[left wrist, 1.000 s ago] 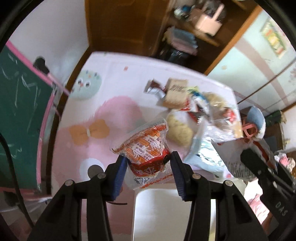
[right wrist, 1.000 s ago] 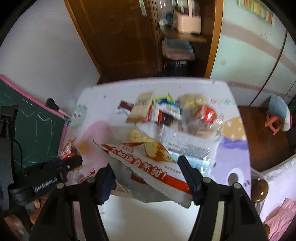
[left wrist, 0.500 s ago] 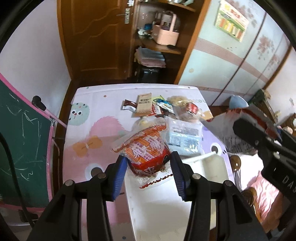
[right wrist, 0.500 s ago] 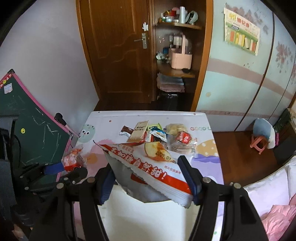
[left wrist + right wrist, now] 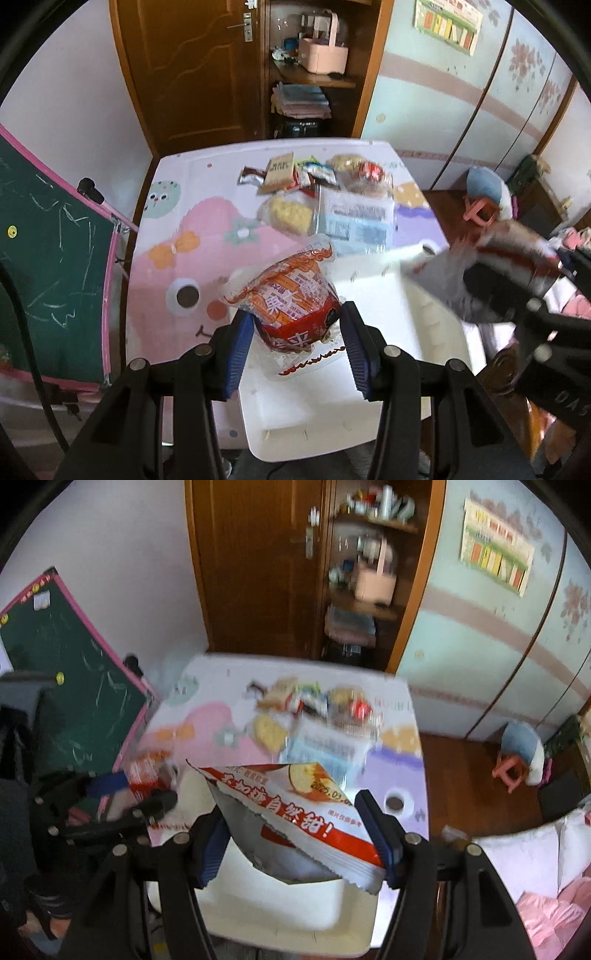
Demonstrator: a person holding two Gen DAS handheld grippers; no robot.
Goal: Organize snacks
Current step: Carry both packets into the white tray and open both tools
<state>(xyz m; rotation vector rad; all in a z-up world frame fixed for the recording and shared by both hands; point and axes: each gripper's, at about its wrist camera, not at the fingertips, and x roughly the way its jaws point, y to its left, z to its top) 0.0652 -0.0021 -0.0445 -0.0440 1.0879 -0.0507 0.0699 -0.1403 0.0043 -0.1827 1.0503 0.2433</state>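
My left gripper (image 5: 297, 341) is shut on an orange and red snack packet (image 5: 293, 301), held in the air over the white bin (image 5: 314, 417) at the table's near edge. My right gripper (image 5: 301, 836) is shut on a red and white snack bag (image 5: 291, 808), also above the white bin (image 5: 280, 908). In the left wrist view the right gripper and its bag (image 5: 491, 269) are a blur at the right. The right wrist view catches the left gripper with its packet (image 5: 142, 773) at the left. Several more snacks (image 5: 321, 192) lie in a pile at the far side of the table.
The table (image 5: 192, 236) has a pink cartoon cover. A green chalkboard (image 5: 48, 243) leans at its left. Behind stand a wooden door and a shelf with a pink basket (image 5: 323, 51). A small stool (image 5: 517, 760) stands on the floor at the right, and bedding (image 5: 535, 853) lies near right.
Both grippers have pulled back from the snack pile and risen, each keeping its packet. The table now looks farther off and the white bin lies under both packets.
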